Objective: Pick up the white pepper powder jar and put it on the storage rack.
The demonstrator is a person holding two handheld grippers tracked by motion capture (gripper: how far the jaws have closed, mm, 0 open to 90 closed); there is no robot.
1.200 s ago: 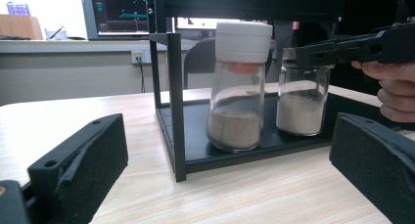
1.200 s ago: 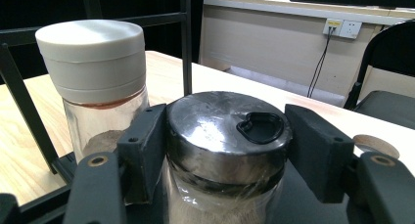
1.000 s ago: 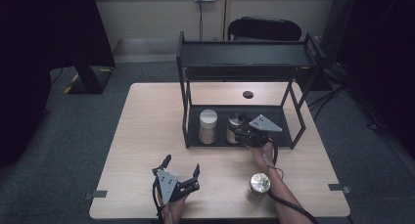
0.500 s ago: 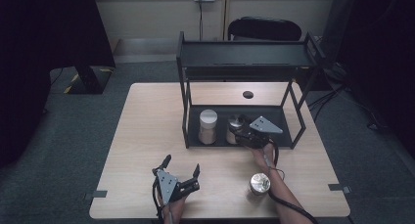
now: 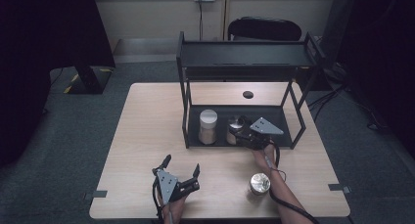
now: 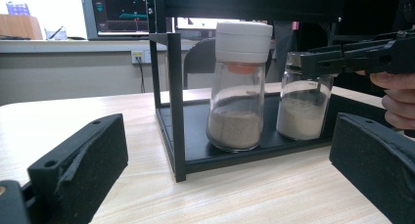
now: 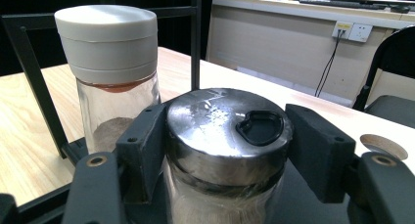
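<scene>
A black two-level rack (image 5: pixel 244 55) stands on the wooden table (image 5: pixel 147 126). On its lower shelf a white-lidded glass jar (image 5: pixel 208 126) of brownish powder stands upright. Right beside it stands a silver-lidded jar (image 5: pixel 237 123). My right gripper (image 5: pixel 241 132) reaches into the shelf from the front and is shut on the silver-lidded jar (image 7: pixel 227 131), its pads (image 7: pixel 144 150) pressing on both sides of the lid. The white-lidded jar (image 7: pixel 110 67) stands just left of it there. My left gripper (image 5: pixel 182 169) rests open near the table's front edge, facing the rack, nothing between its jaws. From it I see both jars (image 6: pixel 240 87).
Another silver-lidded jar (image 5: pixel 259 183) stands on the table near the front right, beside the right forearm. A small dark round spot (image 5: pixel 248 94) lies on the table behind the rack. A black chair (image 5: pixel 264 28) is beyond the table's far edge.
</scene>
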